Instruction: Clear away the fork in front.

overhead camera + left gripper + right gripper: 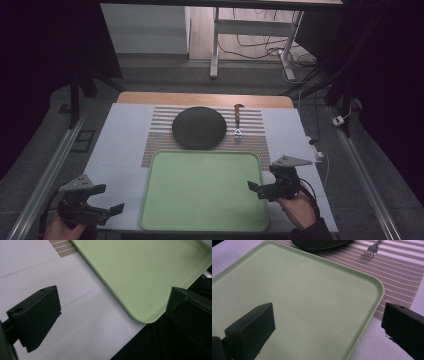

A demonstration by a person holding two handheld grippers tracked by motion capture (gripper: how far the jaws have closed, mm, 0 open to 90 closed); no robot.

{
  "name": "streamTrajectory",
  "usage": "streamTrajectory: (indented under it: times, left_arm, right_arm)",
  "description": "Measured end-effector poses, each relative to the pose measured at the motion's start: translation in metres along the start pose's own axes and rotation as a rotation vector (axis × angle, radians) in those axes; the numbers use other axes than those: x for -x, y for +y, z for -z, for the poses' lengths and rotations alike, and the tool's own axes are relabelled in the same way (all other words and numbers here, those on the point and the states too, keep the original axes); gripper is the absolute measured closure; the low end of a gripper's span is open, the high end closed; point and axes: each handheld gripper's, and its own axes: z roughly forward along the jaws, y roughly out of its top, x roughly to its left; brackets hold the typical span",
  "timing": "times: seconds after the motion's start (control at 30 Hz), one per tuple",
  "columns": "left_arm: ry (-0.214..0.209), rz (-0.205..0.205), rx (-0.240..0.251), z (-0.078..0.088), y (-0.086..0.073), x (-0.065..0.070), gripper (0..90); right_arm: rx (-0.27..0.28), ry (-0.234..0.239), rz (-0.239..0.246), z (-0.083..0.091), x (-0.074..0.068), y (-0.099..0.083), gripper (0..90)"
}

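A light green tray (202, 192) lies in the lower centre of the high view, its long axis running from the left to the right of the frame, and nothing rests on it. Its far edge overlaps a striped placemat (160, 135) in the centre of the frame. On the placemat sits a dark round plate (198, 127), just above the tray and slightly left of centre. A fork (238, 120) lies to the right of the plate, apart from it; its long axis runs up and down the frame, with the tines pointing toward the bottom edge and the dark handle toward the top. The left gripper (107, 199) is at the lower left of the frame, beside the tray's left edge, held in a hand (62, 227). In the left gripper view its jaws stand wide apart with nothing between them, above the white table surface (82, 315) and the tray's rounded corner. The right gripper (256, 189) is at the lower right, over the tray's right edge. In the right gripper view its jaws are likewise spread wide and hold nothing.
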Motion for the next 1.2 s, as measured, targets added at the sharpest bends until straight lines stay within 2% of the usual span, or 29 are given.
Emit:
streamTrajectory:
  times: [0.3, 0.43, 0.6, 0.77, 0.83, 0.87, 1.0, 1.2]
  left_arm:
    - [-0.001, 0.001, -0.001, 0.0, 0.0, 0.0, 0.0]
    - [-0.001, 0.001, -0.002, 0.0, 0.0, 0.0, 0.0]
    - [-0.005, 0.004, 0.0, 0.0, 0.0, -0.001, 0.0]
    - [-0.007, 0.008, 0.002, 0.0, 0.0, -0.001, 0.0]
    - [-0.007, 0.007, 0.001, 0.0, 0.0, -0.001, 0.0]
    - [-0.007, 0.007, 0.0, 0.0, 0.0, -0.001, 0.0]
    - [-0.007, 0.008, -0.001, 0.0, 0.0, -0.002, 0.0]
    - [-0.008, 0.009, -0.002, 0.0, 0.0, -0.002, 0.0]
  right_arm:
    - [-0.018, 0.0, 0.026, -0.02, 0.007, 0.015, 0.0]
    - [-0.013, 0.0, 0.024, -0.028, 0.011, 0.021, 0.0]
    - [-0.037, -0.005, 0.0, -0.044, 0.021, 0.031, 0.0]
    - [-0.062, -0.022, -0.002, -0.054, 0.026, 0.037, 0.0]
    - [-0.064, -0.042, 0.014, -0.06, 0.028, 0.041, 0.0]
    - [-0.085, -0.077, 0.032, -0.066, 0.029, 0.045, 0.0]
    - [-0.116, -0.137, 0.073, -0.079, 0.032, 0.052, 0.0]
    - [-0.155, -0.188, 0.105, -0.097, 0.042, 0.061, 0.0]
